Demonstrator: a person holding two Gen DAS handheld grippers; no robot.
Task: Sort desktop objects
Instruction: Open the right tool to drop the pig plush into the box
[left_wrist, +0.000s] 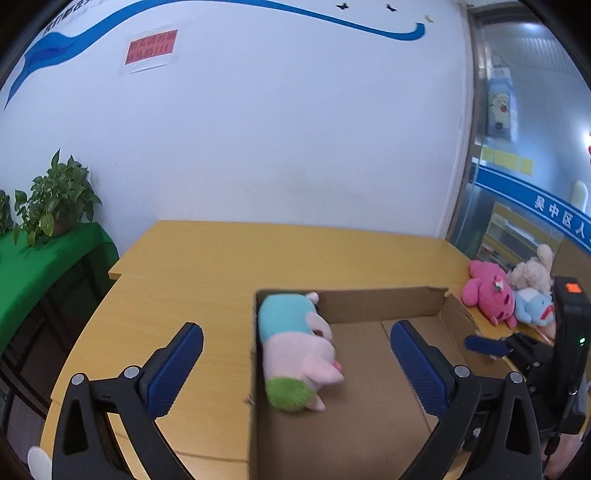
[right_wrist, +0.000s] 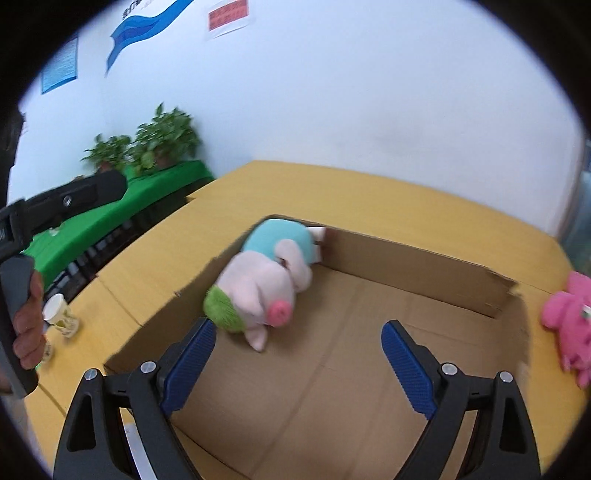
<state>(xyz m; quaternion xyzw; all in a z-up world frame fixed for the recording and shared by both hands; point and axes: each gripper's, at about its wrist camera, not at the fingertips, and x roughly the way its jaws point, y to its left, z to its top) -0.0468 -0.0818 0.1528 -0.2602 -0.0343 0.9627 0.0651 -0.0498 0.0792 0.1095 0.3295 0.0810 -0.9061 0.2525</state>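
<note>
Pig plush toy (right_wrist: 264, 286) lies in the cardboard box (right_wrist: 417, 264); both grippers' jaws are wide and empty.
The pink plush toy (left_wrist: 487, 295) sits maybe near the table (left_wrist: 229, 266) edge; a clumsy grab could knock it off.

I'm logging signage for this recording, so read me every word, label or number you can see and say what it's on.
"吴中区人": white characters on the blue band across the glass partition, cut off at the frame edge.
Red notice on the wall: characters too blurred to read.
Blue poster on the wall: too small to read.
Paper cup: print unreadable.
</note>
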